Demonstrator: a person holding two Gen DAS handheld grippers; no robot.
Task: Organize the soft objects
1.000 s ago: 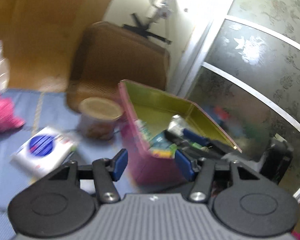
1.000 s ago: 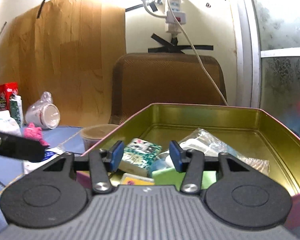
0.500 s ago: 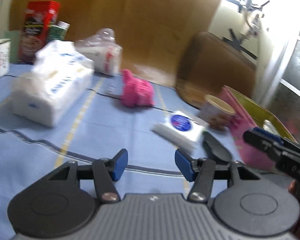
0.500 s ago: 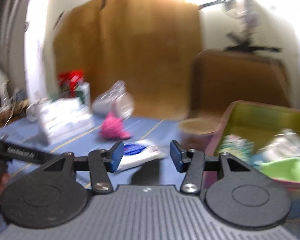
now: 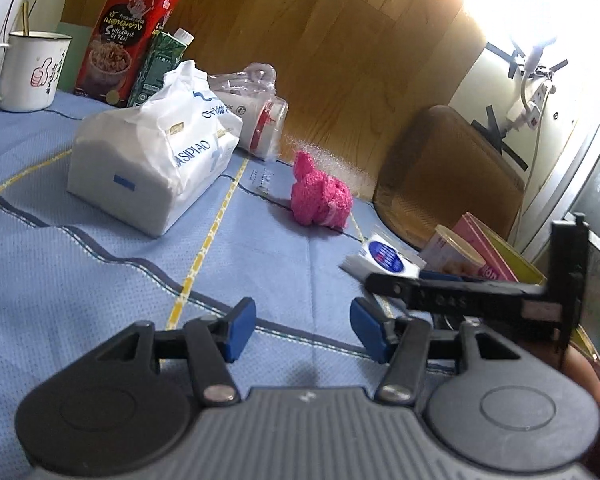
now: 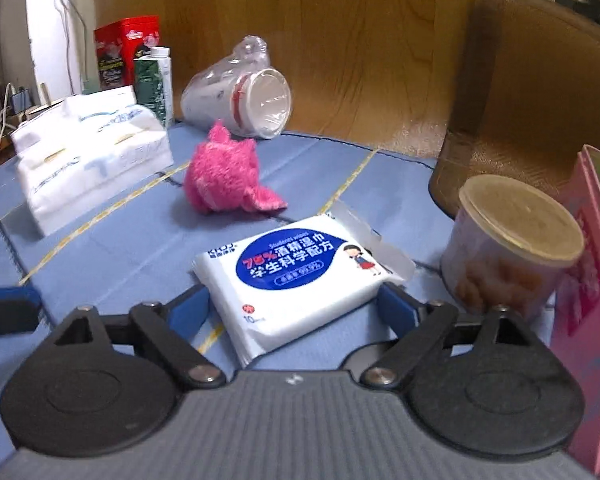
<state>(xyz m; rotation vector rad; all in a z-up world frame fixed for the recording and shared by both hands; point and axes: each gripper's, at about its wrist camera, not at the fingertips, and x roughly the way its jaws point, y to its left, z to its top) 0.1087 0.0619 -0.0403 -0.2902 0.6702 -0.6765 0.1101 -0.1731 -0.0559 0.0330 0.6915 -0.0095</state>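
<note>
A white wet-wipes pack with a blue label [image 6: 296,276] lies flat on the blue cloth; it also shows in the left wrist view [image 5: 382,259]. My right gripper [image 6: 294,312] is open, one blue pad on each side of the pack's near end. A pink plush toy [image 6: 226,178] lies further back, also in the left wrist view [image 5: 320,196]. A big white tissue pack [image 5: 152,156] sits at the left, also in the right wrist view [image 6: 88,152]. My left gripper [image 5: 302,330] is open and empty low over the cloth.
A pink tin box with a gold inside [image 5: 496,256] stands at the right, a lidded snack cup [image 6: 512,248] beside it. A bagged stack of cups [image 6: 244,96], a carton, a red box and a mug [image 5: 28,70] line the back. A brown chair back [image 6: 532,92] stands behind.
Both grippers swung left, away from the tin box, toward the cloth. My right gripper came down around the wet-wipes pack. My left gripper now faces the tissue pack and plush toy.
</note>
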